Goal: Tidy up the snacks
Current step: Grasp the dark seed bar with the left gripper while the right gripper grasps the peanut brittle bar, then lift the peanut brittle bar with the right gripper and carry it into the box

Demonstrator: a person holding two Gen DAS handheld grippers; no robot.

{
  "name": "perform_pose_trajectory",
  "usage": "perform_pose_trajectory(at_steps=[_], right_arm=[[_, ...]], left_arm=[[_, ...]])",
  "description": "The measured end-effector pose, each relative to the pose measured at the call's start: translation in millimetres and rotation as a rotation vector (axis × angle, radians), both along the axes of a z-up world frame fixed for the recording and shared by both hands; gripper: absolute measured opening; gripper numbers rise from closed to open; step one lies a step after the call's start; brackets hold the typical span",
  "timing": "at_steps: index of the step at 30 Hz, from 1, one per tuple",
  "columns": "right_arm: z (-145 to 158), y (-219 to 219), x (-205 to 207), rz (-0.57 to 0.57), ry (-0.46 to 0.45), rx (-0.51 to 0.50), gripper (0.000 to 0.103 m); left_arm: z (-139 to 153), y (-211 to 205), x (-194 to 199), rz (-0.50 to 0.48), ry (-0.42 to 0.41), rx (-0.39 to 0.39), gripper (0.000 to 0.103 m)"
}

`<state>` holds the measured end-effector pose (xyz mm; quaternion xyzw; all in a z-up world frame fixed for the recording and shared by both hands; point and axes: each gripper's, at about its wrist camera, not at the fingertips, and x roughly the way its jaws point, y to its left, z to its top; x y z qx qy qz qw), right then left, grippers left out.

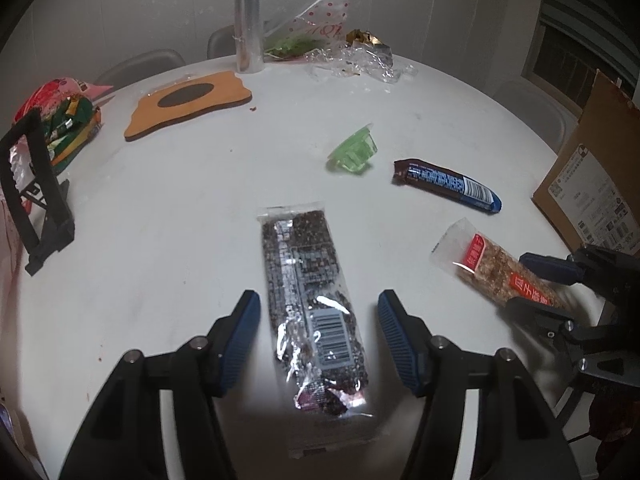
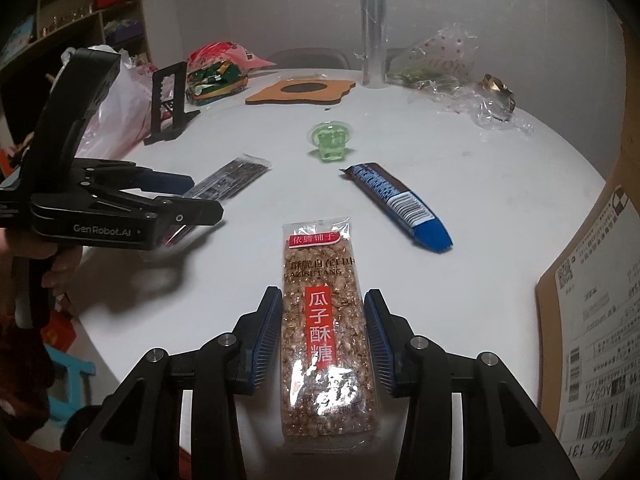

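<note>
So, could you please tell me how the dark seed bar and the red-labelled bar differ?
The dark seed bar looks near black with a barcode up; the red-labelled bar is light brown with a red strip. The dark seed bar has gaps beside it, while pads flank the red-labelled bar closely. Both lie flat in clear wrappers.

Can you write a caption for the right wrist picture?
Right gripper closed on a seed brittle bar; blue bar and green jelly cup lie beyond.

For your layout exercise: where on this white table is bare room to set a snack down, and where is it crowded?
Bare: the wide stretch between the black stand, orange mat and dark bar. Crowded: the far edge, with wrappers, and around the blue bar.
</note>
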<state>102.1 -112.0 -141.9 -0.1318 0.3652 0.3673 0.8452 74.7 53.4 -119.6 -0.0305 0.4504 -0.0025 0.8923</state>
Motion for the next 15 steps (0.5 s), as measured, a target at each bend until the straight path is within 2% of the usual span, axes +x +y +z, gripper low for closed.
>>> perform_pose_trajectory(at_steps=[5, 15], right_arm=[[0.1, 1.1, 6.2, 0.001, -0.001, 0.006, 0.038], [10.5, -0.6, 2.6, -0.002, -0.019, 0.023, 0.038]], left_arm=[[-0.4, -0.3, 3.1, 0.008, -0.007, 0.021, 0.041], [9.6, -2.3, -6.3, -0.005, -0.04, 0.023, 0.04]])
